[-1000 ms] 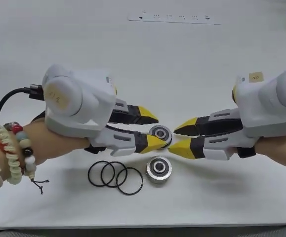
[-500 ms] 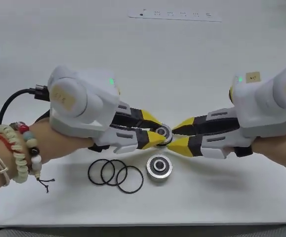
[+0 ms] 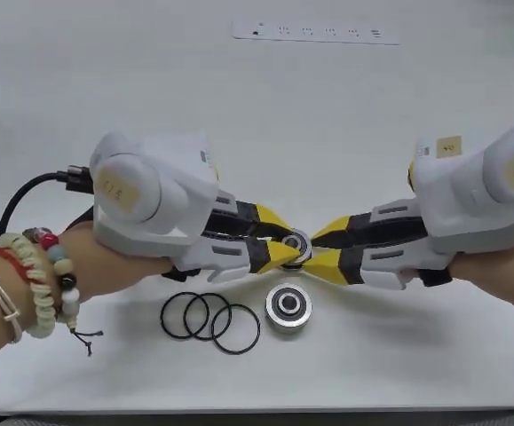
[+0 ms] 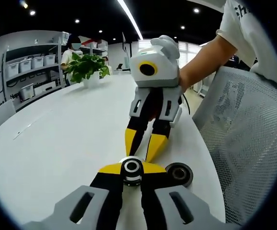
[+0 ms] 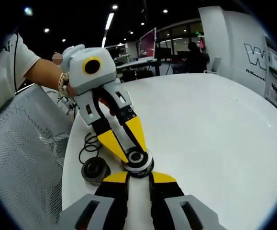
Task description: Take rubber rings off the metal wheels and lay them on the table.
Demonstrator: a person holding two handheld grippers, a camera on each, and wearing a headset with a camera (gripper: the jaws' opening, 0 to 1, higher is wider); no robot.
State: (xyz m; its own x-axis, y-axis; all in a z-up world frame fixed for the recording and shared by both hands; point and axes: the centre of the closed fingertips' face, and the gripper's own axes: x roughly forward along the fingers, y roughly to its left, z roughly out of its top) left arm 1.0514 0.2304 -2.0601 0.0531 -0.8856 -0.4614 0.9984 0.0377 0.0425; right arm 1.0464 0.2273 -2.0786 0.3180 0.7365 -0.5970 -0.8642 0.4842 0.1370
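Contact at the metal wheel [image 4: 131,168]: my left claw [image 3: 290,244] is clenched on it just above the tabletop [image 3: 372,133]. My right claw [image 3: 312,248], apart a second ago, has come in to its rim; whether it pinches anything yet I cannot tell. Three rubber rings [image 3: 209,319] and a second wheel [image 3: 288,304] lie below, so I judge the pull-off comes next.

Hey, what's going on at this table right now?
A person works with two handheld grippers. The left gripper clamps a metal wheel just above the table, and the tips of the right gripper meet it from the opposite side. Three rubber rings already lie on the table beside a second wheel.
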